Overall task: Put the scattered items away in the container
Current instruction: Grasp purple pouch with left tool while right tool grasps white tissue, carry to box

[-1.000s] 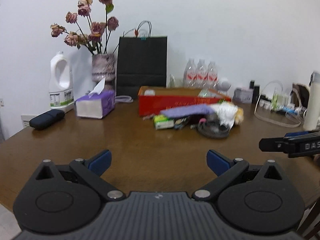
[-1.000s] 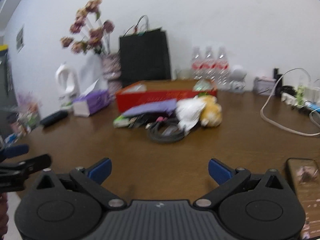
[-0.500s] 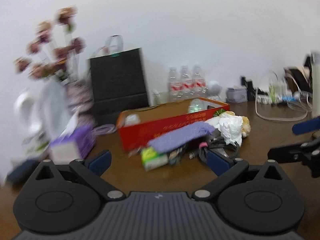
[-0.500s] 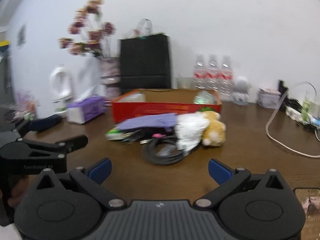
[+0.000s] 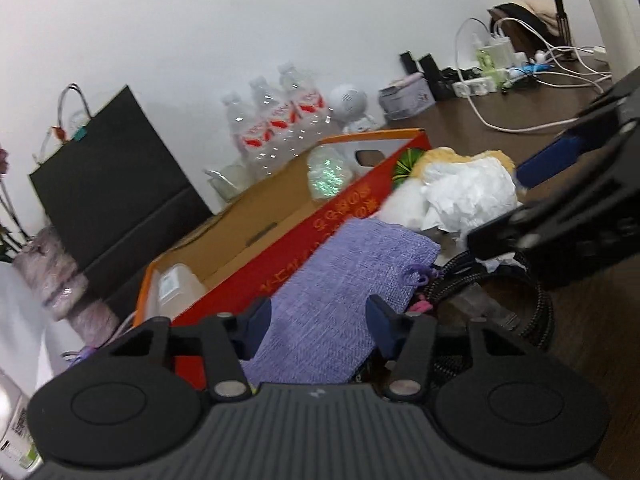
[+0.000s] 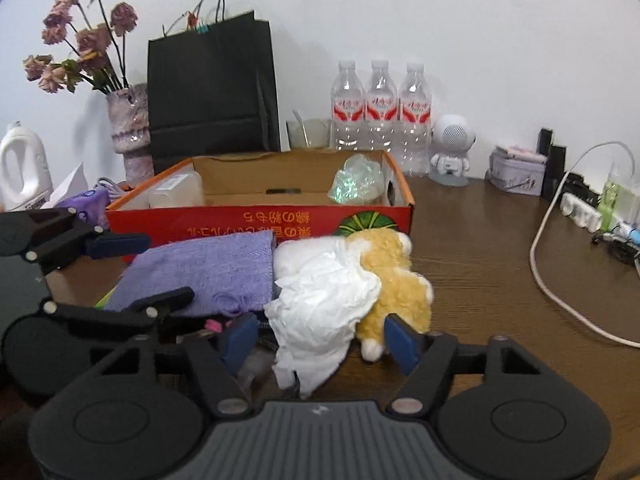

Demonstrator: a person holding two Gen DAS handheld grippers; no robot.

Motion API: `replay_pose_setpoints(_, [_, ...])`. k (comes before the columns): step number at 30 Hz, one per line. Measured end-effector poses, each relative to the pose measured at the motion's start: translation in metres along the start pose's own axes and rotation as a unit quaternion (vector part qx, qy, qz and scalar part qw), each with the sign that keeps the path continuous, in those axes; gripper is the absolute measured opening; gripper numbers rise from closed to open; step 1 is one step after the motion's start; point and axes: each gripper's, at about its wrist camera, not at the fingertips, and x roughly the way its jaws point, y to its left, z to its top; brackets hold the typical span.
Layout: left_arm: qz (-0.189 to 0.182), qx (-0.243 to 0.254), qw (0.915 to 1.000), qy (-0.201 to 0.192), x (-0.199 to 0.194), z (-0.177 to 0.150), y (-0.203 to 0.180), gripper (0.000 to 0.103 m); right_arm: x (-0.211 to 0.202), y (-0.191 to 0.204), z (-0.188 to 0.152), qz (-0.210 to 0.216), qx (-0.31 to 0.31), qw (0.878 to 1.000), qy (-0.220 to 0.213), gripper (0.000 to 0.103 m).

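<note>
A red cardboard box (image 6: 256, 222) (image 5: 320, 236) stands open on the brown table, with a clear plastic tub (image 6: 176, 196) and a crumpled shiny wrapper (image 6: 354, 184) inside. In front of it lie a purple cloth (image 5: 332, 304) (image 6: 204, 276), crumpled white paper (image 6: 324, 304) (image 5: 468, 196), a yellow plush toy (image 6: 396, 276) and a black coiled cable (image 5: 532, 304). My left gripper (image 5: 318, 328) is open over the purple cloth. My right gripper (image 6: 320, 338) is open around the white paper and the plush toy.
A black paper bag (image 6: 212, 88), a vase of dried roses (image 6: 128, 128), three water bottles (image 6: 380, 108) and a white astronaut speaker (image 6: 452, 148) stand behind the box. A power strip and white cables (image 6: 576, 208) lie at the right. A white jug (image 6: 22, 168) stands at the left.
Both grippers have moved forward from the table's front edge to the pile. The left now hangs over the purple cloth and the right brackets the white paper. Both stay open.
</note>
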Motion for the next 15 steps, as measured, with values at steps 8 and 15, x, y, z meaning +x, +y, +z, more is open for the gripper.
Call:
replay_pose_setpoints(8, [-0.054,0.034,0.998,0.005,-0.006,-0.007,0.001,0.072,0.008,-0.003,0.0,0.002,0.027,1.0,0.001,0.024])
replay_pose_setpoints(15, [-0.022,0.015,0.9994,0.023,0.001,-0.003,0.002,0.009,-0.008,0.0,0.001,0.017,0.022,0.999,-0.017,0.024])
